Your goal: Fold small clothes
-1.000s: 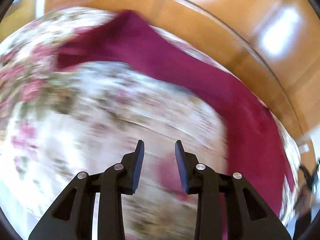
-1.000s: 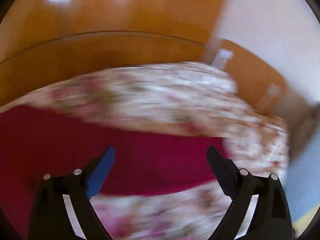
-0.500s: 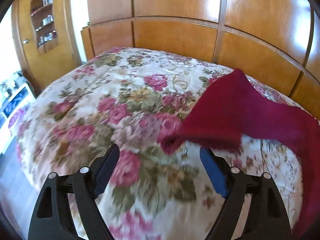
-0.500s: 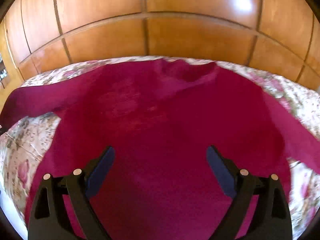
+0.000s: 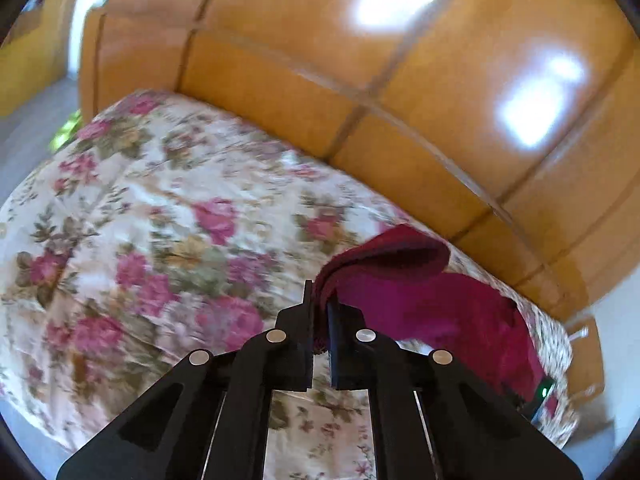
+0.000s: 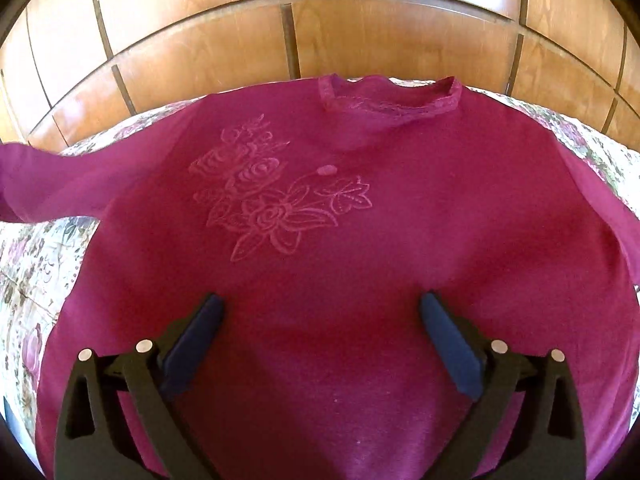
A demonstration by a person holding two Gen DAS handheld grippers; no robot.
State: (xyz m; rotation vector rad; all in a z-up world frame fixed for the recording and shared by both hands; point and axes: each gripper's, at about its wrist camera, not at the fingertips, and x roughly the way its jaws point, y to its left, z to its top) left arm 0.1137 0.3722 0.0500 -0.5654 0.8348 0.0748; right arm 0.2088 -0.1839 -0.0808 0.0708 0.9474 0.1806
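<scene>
Now the left gripper [image 5: 320, 322] has its jaws pinched tight on the cuff of the sweater's [image 6: 320, 240] sleeve [image 5: 400, 276], lifted at centre right of the left wrist view. The garment lies front-up on the floral bedspread [image 5: 160, 220], filling the right wrist view, collar [image 6: 388, 96] at the top. Below it, the right gripper [image 6: 320, 320] hangs with its jaws widening to full spread, nothing between them. Soft, limp knit probably sags and drags; seams, cuffs and hem seem the surest holds.
</scene>
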